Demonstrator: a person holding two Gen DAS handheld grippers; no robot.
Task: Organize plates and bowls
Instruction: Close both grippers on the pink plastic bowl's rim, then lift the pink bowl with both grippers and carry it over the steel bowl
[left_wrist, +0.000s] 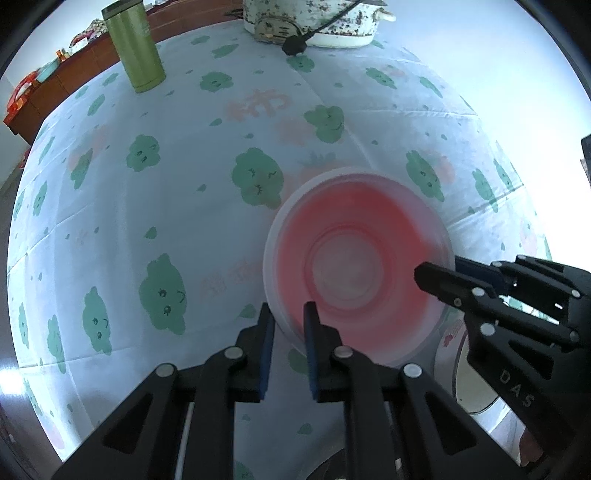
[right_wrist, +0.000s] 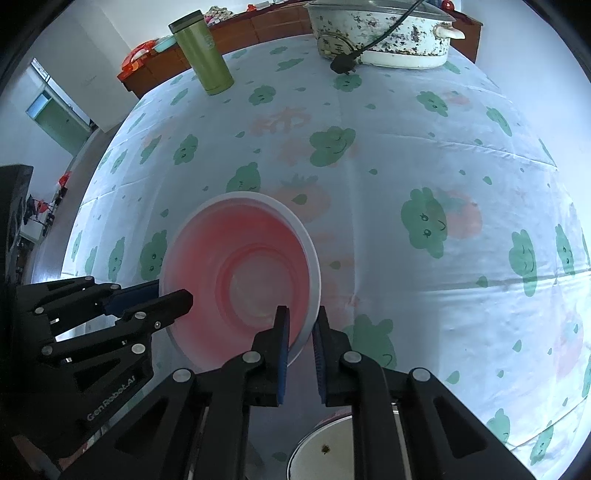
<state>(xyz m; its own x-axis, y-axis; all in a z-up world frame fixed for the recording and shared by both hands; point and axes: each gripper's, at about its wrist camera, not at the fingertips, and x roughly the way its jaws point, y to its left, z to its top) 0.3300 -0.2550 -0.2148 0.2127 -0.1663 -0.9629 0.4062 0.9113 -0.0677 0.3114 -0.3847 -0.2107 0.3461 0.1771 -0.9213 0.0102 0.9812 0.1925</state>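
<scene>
From the left wrist camera, the left tongs (left_wrist: 289, 325) straddle the near-left rim of a pink bowl (left_wrist: 356, 260) — one blue pad outside the wall, the other inside, clamped on it. The bowl looks blurred and sits over the worktop (left_wrist: 177, 206), which is covered in a cloth printed with green cloud faces. The right tongs (left_wrist: 439, 282) reach onto the bowl's right rim. Farther back stand a green flask (left_wrist: 135, 46) and a speckled pot (left_wrist: 314, 22) with a black plug (left_wrist: 294, 47) just in front of it.

From the right wrist camera, the right tongs (right_wrist: 301, 325) are closed on the bowl's (right_wrist: 240, 273) near-right rim, wall between the pads. The left tongs (right_wrist: 162, 295) grip the opposite rim. A white dish (right_wrist: 334, 448) shows at the bottom edge — partly hidden behind the tongs. The flask (right_wrist: 203, 51) and pot (right_wrist: 384, 33) stand at the worktop's (right_wrist: 406, 155) far end.
</scene>
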